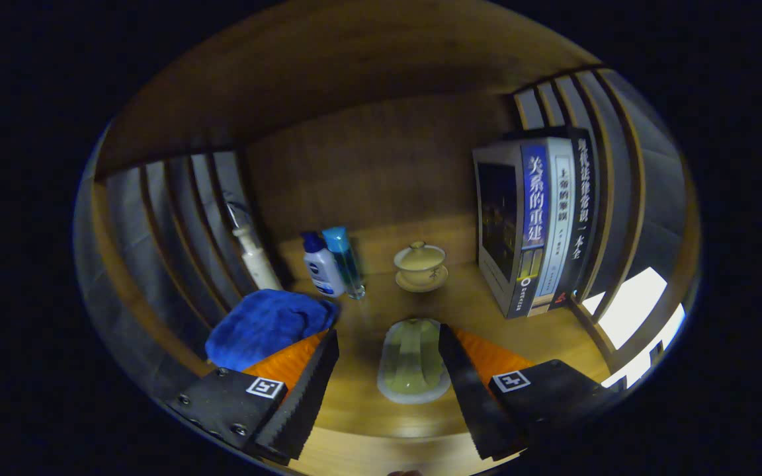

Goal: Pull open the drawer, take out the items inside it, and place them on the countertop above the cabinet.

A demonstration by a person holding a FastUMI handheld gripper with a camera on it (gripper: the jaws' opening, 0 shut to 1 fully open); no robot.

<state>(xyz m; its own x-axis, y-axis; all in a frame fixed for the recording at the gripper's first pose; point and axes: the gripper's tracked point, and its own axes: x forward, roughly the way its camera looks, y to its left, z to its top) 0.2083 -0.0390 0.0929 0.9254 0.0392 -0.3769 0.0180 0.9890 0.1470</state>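
A pale green, oblong, translucent case (413, 360) lies flat on the wooden countertop (354, 403), between my fingers. My gripper (387, 332) is open. The case's right side is against or just under the right finger (467, 383), while the left finger (311, 383) stands a clear gap away from it. A crumpled blue cloth (265, 327) lies on the countertop just outside the left finger, and part of it is hidden behind that finger.
Beyond the fingers stand a white bottle with a blue cap (323, 268), a blue tube-shaped bottle (344, 261) and a lidded yellow tea cup on a saucer (421, 264). A cream pump bottle (255, 258) leans at the left slatted wall. Upright books (533, 225) stand at the right.
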